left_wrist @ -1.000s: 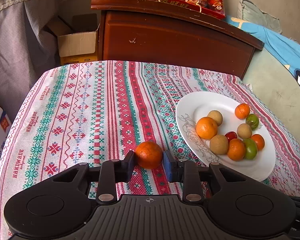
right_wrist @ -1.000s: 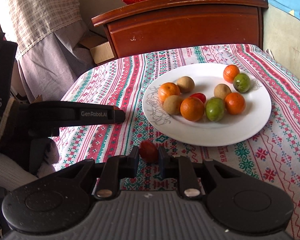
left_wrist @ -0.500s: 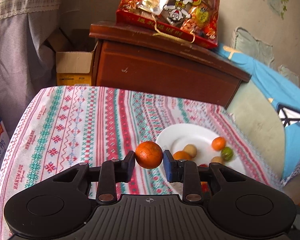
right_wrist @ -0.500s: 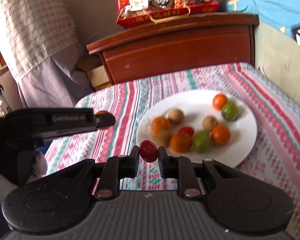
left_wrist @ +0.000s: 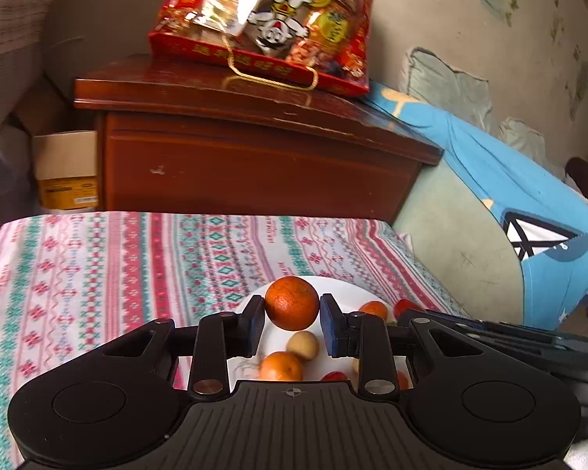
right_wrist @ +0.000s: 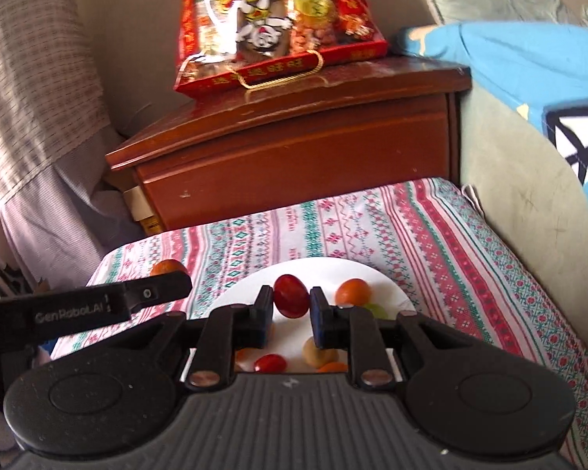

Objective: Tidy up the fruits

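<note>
The left gripper [left_wrist: 292, 323] pinches a mandarin orange [left_wrist: 291, 302] between its blue pads, gripped across its widest part so the round fruit cannot roll out, and holds it in the air above the near part of the white plate [left_wrist: 335, 286]. The right gripper [right_wrist: 291, 315] does the same with a smaller, dark red fruit [right_wrist: 291, 301], perhaps a cherry tomato or small plum, squeezed between its pads over the same plate [right_wrist: 251, 284]; the two tools sit side by side, and the left one shows as a black bar at the left edge of the right wrist view. Both fruits appear to be carried high so as to clear the fruit already lying there, and they are probably meant to be set down into free spots on the plate. The plate rests on a striped embroidered tablecloth [left_wrist: 98, 266] and holds several pieces: below the left gripper an orange mandarin [left_wrist: 281, 366] and a pale tan round fruit [left_wrist: 302, 345], and, in the right wrist view, another mandarin [right_wrist: 352, 291], a green fruit [right_wrist: 376, 309] and a red one [right_wrist: 270, 363]. How many lie there in all cannot be told, because the grippers hide much of the plate. Behind the table a red snack bag [left_wrist: 266, 19] sits on a wooden cabinet [left_wrist: 254, 149].
</note>
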Tool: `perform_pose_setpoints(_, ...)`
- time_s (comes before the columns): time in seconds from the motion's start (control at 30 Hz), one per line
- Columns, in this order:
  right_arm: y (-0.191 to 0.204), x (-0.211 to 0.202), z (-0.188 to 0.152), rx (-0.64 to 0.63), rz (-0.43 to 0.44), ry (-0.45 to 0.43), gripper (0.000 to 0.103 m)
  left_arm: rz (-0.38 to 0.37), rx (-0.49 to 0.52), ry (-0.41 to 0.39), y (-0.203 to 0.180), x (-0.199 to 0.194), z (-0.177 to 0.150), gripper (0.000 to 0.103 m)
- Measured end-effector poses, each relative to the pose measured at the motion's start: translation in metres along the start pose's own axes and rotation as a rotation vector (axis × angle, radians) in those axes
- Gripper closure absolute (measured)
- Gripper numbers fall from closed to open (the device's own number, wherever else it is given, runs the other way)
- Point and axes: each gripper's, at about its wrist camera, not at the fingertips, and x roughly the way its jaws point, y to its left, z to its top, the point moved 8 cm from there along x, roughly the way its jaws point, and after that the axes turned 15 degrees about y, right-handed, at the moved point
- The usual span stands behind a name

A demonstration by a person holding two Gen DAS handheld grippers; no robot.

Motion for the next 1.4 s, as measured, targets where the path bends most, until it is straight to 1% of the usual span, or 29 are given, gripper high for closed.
perform_pose_setpoints(0.17, -0.018, 0.014, 0.005, 0.057, 0.004, 0.020, 0.084, -0.022, 0.042, 0.034, -0.012, 0.020, -0.003, 0.075)
perform_pose_setpoints(0.37, -0.021, 0.026, 0.005, 0.070, 0.011, 0.042, 0.084, -0.032, 0.087, 0.060, -0.022, 0.034, -0.010, 0.075)
perform_pose_setpoints(0.5, -0.022, 0.031, 0.003, 0.073, 0.009, 0.056, 0.083, -0.034, 0.100, 0.063, -0.027, 0.035, -0.013, 0.075)
perform_pose_setpoints(0.57, -0.022, 0.031, 0.003, 0.079, 0.013, 0.056, 0.079, -0.030, 0.096, 0.059, -0.027, 0.034, -0.012, 0.074)
perform_pose_setpoints(0.67, -0.023, 0.030, 0.005, 0.091, 0.020, 0.057, 0.078, -0.021, 0.082, 0.057, -0.025, 0.029, -0.010, 0.072)
perform_pose_setpoints(0.7, -0.023, 0.028, 0.006, 0.092, 0.022, 0.055, 0.077, -0.017, 0.074, 0.056, -0.023, 0.026, -0.009, 0.070)
perform_pose_setpoints(0.73, -0.023, 0.027, 0.008, 0.094, 0.024, 0.051, 0.076, -0.016, 0.062, 0.053, -0.022, 0.023, -0.007, 0.064)
perform_pose_setpoints(0.77, -0.023, 0.025, 0.010, 0.095, 0.027, 0.049, 0.075, -0.015, 0.051, 0.049, -0.020, 0.020, -0.006, 0.060)
perform_pose_setpoints(0.8, -0.022, 0.022, 0.011, 0.095, 0.030, 0.046, 0.072, -0.010, 0.037, 0.043, -0.018, 0.015, -0.005, 0.054)
perform_pose_setpoints(0.83, -0.021, 0.019, 0.012, 0.093, 0.032, 0.042, 0.067, -0.008, 0.026, 0.037, -0.016, 0.011, -0.004, 0.051)
perform_pose_setpoints(0.87, -0.020, 0.016, 0.014, 0.087, 0.029, 0.039, 0.065, -0.008, 0.016, 0.033, -0.015, 0.006, -0.003, 0.050)
perform_pose_setpoints(0.93, -0.017, 0.010, 0.015, 0.075, 0.005, 0.035, 0.055, -0.013, -0.001, 0.041, -0.014, 0.000, -0.003, 0.040)
perform_pose_setpoints(1.03, -0.012, 0.003, 0.012, 0.066, -0.015, 0.048, 0.046, -0.007, -0.022, 0.069, -0.011, -0.006, -0.008, 0.037)
perform_pose_setpoints(1.07, -0.010, 0.002, 0.011, 0.066, -0.021, 0.057, 0.046, -0.010, -0.028, 0.073, -0.011, -0.009, -0.011, 0.036)
perform_pose_setpoints(1.1, -0.008, 0.001, 0.010, 0.066, -0.025, 0.065, 0.045, -0.011, -0.036, 0.082, -0.011, -0.011, -0.014, 0.033)
perform_pose_setpoints(1.17, -0.007, -0.002, 0.006, 0.072, -0.036, 0.072, 0.043, 0.007, -0.054, 0.109, -0.010, -0.014, -0.020, 0.029)
perform_pose_setpoints(1.23, -0.006, -0.003, 0.003, 0.081, -0.038, 0.077, 0.037, 0.013, -0.060, 0.116, -0.009, -0.018, -0.025, 0.028)
perform_pose_setpoints(1.4, -0.002, -0.008, -0.006, 0.092, -0.060, 0.095, 0.033, 0.047, -0.070, 0.131, -0.006, -0.024, -0.033, 0.025)
